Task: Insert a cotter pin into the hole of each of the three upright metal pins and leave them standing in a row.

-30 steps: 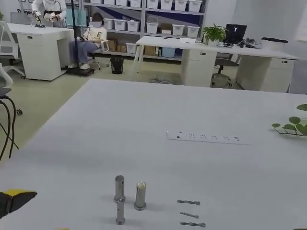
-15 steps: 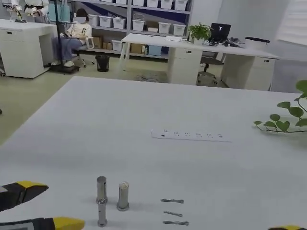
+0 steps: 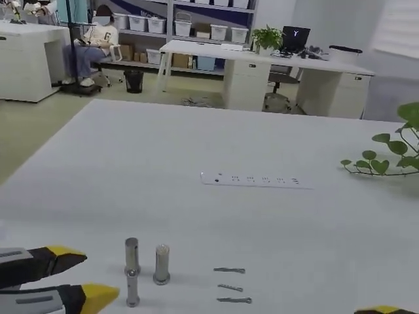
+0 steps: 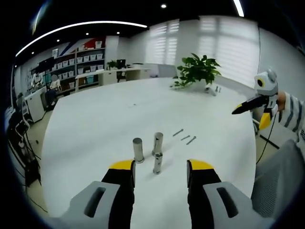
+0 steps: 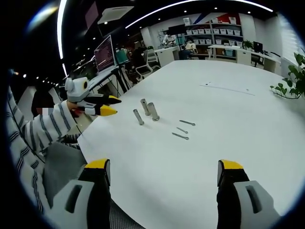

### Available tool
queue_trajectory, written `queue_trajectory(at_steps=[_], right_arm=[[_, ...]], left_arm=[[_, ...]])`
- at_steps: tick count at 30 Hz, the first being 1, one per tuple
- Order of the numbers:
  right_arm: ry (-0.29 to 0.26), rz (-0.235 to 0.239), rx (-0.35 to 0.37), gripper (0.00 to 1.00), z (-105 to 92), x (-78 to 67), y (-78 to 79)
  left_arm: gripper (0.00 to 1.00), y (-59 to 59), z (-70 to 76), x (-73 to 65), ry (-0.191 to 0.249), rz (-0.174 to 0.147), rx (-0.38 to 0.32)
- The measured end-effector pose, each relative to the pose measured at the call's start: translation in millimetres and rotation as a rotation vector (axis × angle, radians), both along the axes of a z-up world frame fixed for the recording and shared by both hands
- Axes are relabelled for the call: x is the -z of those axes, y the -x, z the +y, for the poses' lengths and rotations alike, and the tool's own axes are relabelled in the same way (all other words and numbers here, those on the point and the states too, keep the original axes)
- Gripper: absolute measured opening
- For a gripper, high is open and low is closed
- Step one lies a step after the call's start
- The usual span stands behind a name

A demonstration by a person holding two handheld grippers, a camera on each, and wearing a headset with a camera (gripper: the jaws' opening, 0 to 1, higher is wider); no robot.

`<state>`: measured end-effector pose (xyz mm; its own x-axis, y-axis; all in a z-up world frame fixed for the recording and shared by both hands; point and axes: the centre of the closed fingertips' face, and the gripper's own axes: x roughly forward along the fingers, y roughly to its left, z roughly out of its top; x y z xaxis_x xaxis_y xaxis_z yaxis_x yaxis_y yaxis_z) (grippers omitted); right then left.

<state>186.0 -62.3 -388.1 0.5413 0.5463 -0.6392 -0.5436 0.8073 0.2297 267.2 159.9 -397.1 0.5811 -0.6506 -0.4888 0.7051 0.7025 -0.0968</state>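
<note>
Opening step, nothing yet inserted: my yellow-tipped left gripper [image 4: 159, 168] gapes empty just near of three grey upright metal pins [image 3: 161, 263]; my right gripper [image 5: 164, 168], wide open and empty, should next pinch one of the thin steel cotter pins [image 3: 229, 270] lying right of them.

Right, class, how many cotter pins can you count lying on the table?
3. One cotter pin lies farthest, one in the middle, one nearest, in a short column on the table, right of the metal pins. None seems hidden.
</note>
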Motion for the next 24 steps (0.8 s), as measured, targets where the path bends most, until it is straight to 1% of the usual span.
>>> queue_trajectory(at_steps=[5, 9, 13, 16, 20, 24], right_arm=[[0.010, -0.007, -0.002, 0.92, -0.2, 0.5, -1.0], [0.013, -0.005, -0.007, 0.92, 0.4, 0.8, -0.3], [0.019, -0.005, 0.005, 0.92, -1.3, 2.0, -1.1], [0.027, -0.004, 0.009, 0.92, -3.2, 3.4, -1.3], [0.026, 0.001, 0.013, 0.92, -4.4, 4.3, -0.8], [0.027, 0.007, 0.006, 0.89, -3.8, 4.9, 0.1]], left_arm=[[0.34, -7.3, -3.6, 3.1, -0.008, -0.005, 0.010], [0.32, -13.8, -7.5, 8.1, -0.020, -0.006, 0.023], [0.34, -17.9, -10.9, 17.6, -0.045, 0.015, 0.035], [0.33, -20.5, -12.8, 24.0, -0.060, 0.021, 0.044], [0.31, -23.0, -17.5, 28.0, -0.057, 0.035, 0.053], [0.29, -28.2, -21.2, 29.1, -0.046, 0.037, 0.046]])
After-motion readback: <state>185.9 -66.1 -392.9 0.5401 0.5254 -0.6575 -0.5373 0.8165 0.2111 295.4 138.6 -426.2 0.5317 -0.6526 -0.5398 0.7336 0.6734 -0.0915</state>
